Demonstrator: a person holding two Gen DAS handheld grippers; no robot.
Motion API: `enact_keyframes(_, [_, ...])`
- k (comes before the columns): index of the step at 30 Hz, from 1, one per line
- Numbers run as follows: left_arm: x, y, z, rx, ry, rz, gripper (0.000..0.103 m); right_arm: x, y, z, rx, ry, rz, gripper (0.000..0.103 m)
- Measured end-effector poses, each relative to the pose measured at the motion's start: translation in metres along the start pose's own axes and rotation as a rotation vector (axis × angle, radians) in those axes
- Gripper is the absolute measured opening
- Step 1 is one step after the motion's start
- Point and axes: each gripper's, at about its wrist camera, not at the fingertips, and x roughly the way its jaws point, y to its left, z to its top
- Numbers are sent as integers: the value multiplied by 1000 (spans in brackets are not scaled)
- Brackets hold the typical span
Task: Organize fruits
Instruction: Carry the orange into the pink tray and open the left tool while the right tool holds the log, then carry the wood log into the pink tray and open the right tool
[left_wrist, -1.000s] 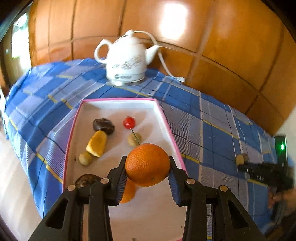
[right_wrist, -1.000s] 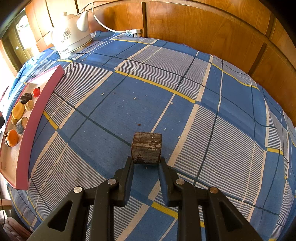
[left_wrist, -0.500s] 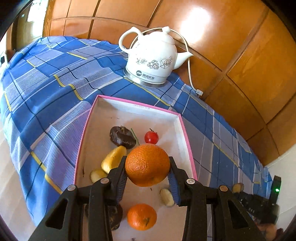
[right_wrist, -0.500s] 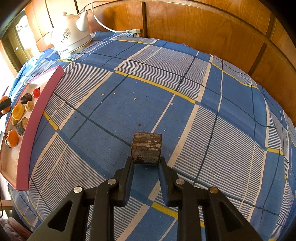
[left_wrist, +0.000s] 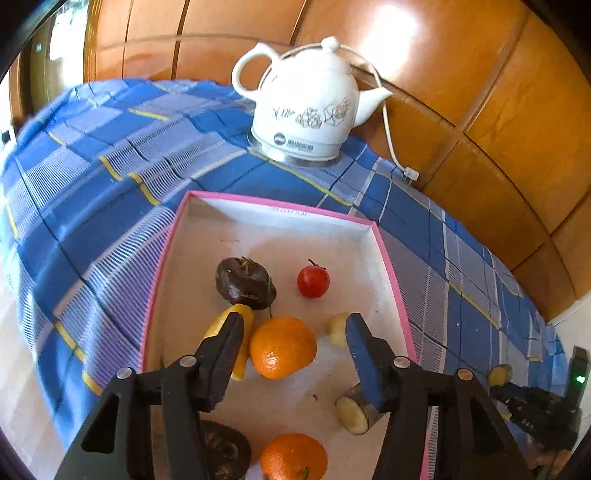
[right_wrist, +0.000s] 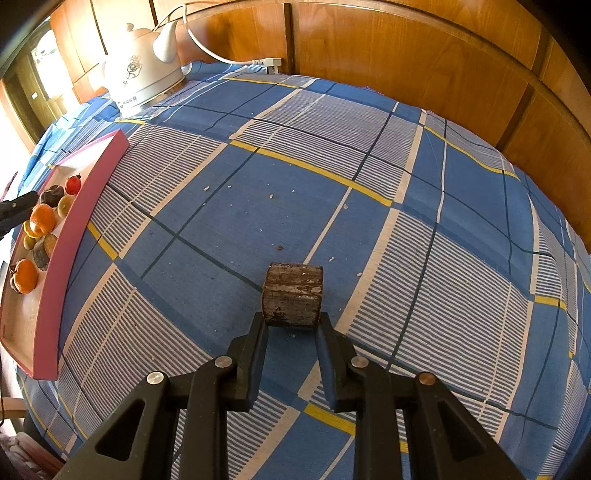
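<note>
My left gripper (left_wrist: 291, 325) is open over the pink-rimmed tray (left_wrist: 280, 206). An orange (left_wrist: 282, 347) lies on the tray floor between the fingers, free of both pads. Around it lie a dark fruit (left_wrist: 245, 283), a red cherry tomato (left_wrist: 313, 282), a yellow piece (left_wrist: 236, 332), a second orange (left_wrist: 293, 458) and a cut piece (left_wrist: 354, 408). My right gripper (right_wrist: 291, 321) is shut on a brown cut chunk (right_wrist: 293, 293) that rests on the blue plaid cloth (right_wrist: 332, 184). The tray also shows in the right wrist view (right_wrist: 66, 240), far left.
A white electric kettle (left_wrist: 308, 110) with its cord stands behind the tray against the wooden wall (left_wrist: 480, 92). It also shows in the right wrist view (right_wrist: 142, 74). The right gripper appears at the left wrist view's lower right edge (left_wrist: 535, 406).
My left gripper lowered into the tray, opened and let go of the orange, which now rests on the tray floor. The right gripper has not moved.
</note>
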Motion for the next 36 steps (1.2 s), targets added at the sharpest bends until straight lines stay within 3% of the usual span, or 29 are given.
enact_keyframes(6, [-24,4,-12,30,-61,104,58,0,1,0,-2,-2,-4,26])
enact_keyframes(12, [-42,4,-29,76,-88,157,60,0,1,-1,-6,1,-6,26])
enact_keyframes(24, [-79,-11,-45,149,-180,165,70,2,2,-3,-21,9,-18,26])
enact_keyframes(31, [-82,-10,-50,155,-181,154,71,1,6,-1,-25,12,-40,26])
enact_keyframes(36, [-82,-6,-55,153,-175,156,71,-3,18,1,-28,2,-3,26])
